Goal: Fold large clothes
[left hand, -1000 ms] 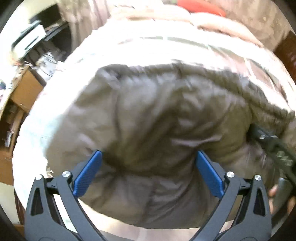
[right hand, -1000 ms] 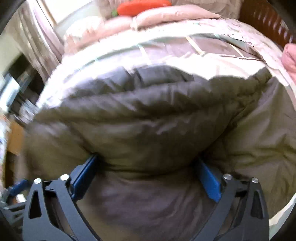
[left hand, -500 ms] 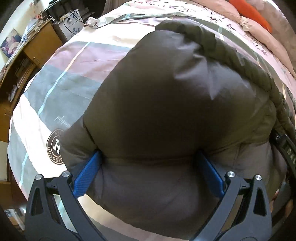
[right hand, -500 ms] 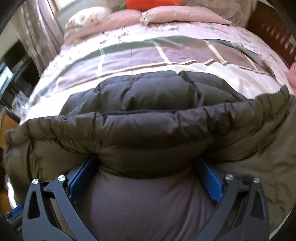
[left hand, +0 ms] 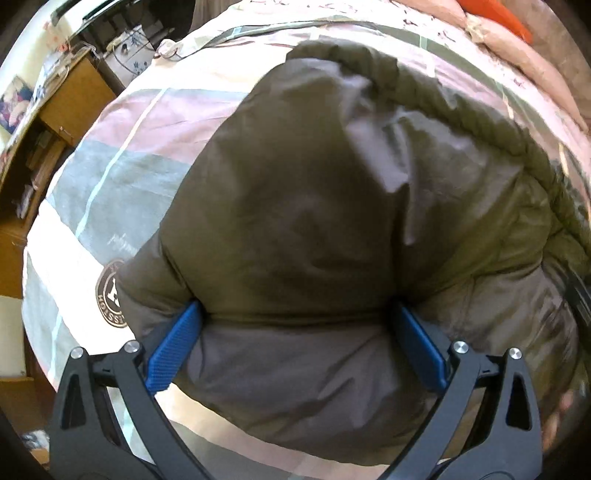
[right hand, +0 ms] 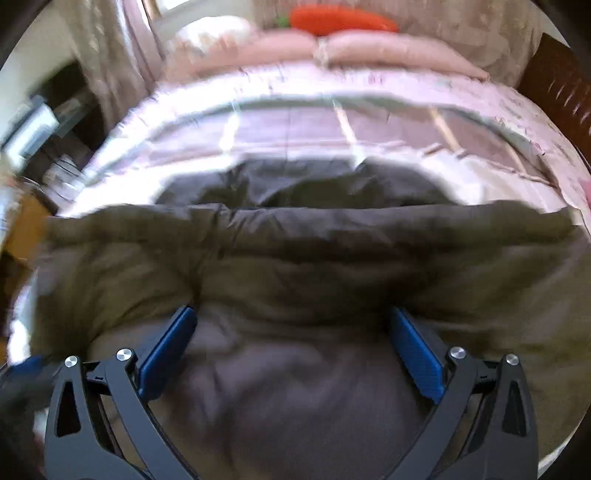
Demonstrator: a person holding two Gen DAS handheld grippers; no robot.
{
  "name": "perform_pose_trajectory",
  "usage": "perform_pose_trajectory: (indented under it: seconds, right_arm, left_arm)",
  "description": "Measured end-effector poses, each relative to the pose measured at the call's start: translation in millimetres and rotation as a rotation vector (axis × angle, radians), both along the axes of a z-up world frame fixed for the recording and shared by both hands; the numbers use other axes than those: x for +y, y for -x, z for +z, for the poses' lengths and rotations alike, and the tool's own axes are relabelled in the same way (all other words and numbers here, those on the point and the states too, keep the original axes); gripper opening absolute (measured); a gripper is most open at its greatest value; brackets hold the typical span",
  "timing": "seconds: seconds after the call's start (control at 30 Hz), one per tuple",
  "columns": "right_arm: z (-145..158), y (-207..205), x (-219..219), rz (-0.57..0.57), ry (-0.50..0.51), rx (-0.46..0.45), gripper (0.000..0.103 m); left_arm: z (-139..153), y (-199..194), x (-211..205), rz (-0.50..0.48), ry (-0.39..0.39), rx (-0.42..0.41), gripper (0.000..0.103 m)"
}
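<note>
A large olive-brown puffer jacket lies bunched on the bed, lighter lining toward me. My left gripper has its blue pads wide apart with a thick fold of the jacket bulging between them. In the right wrist view the jacket spreads across the frame, blurred. My right gripper also has its jaws wide apart around a thick fold of the jacket. Whether either gripper squeezes the fabric cannot be made out.
The bed has a pink, grey and cream patchwork cover with a round logo. Pink pillows and an orange cushion lie at the head. A wooden desk stands left; a dark headboard right.
The jacket has been carried from the near edge further onto the bed. Both wrist views swung and now look along the bed; the right view is blurred again.
</note>
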State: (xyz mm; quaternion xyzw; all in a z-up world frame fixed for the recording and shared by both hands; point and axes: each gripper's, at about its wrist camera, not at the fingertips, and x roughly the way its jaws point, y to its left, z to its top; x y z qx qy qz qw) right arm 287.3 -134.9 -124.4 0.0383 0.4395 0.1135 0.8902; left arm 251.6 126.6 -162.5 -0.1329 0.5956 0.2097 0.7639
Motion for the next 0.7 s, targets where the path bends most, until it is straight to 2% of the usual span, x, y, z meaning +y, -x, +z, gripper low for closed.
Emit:
perform_pose_trajectory:
  seconds: [0.07,0.1,0.17,0.23,0.3,0.37,0.47,0.5,0.7]
  right_arm:
    - [13.3,22.5,-39.2,-0.056,-0.02,-0.047,0.102]
    - [13.1,27.1,-64.3,-0.111,-0.03,-0.033,0.102]
    - [1.8,26.2,-110.2,-0.226,-0.069,0.044,0.102]
    - [-16.4,28.5,-156.1,-0.368,-0.165,0.099,0.102]
    - [-38.4,27.8,-184.2,-0.408,-0.251,0.149,0.102]
    - [-50.8,23.5,-183.6,-0.391,-0.206,0.177,0.102]
    - [-60.5,15.4,-164.9,-0.377,-0.071,0.161,0.102]
    - [-63.7,12.5,-160.9,-0.383,-0.054,0.157,0.102]
    - [-69.2,2.6,-160.7,-0.392,-0.063,0.186,0.102]
  left_arm:
    - [1.2,1.9,1.2,0.013,0.003,-0.005,0.101]
    - [0.3,1.6,0.3,0.015,0.0,-0.002,0.101]
    - [-1.7,2.0,-2.0,0.02,-0.011,0.003,0.101]
    - [-2.3,1.4,-0.9,0.026,-0.014,0.004,0.101]
    - [-3.1,0.9,-2.8,0.028,-0.015,0.004,0.101]
    - [-5.1,-0.8,-5.8,0.015,-0.021,0.006,0.101]
    - [-7.7,-1.6,-5.6,0.013,-0.022,0.006,0.101]
    - [-8.3,-2.2,-4.5,0.017,-0.017,0.005,0.101]
    - [-2.4,-3.3,-4.6,0.01,-0.021,-0.004,0.101]
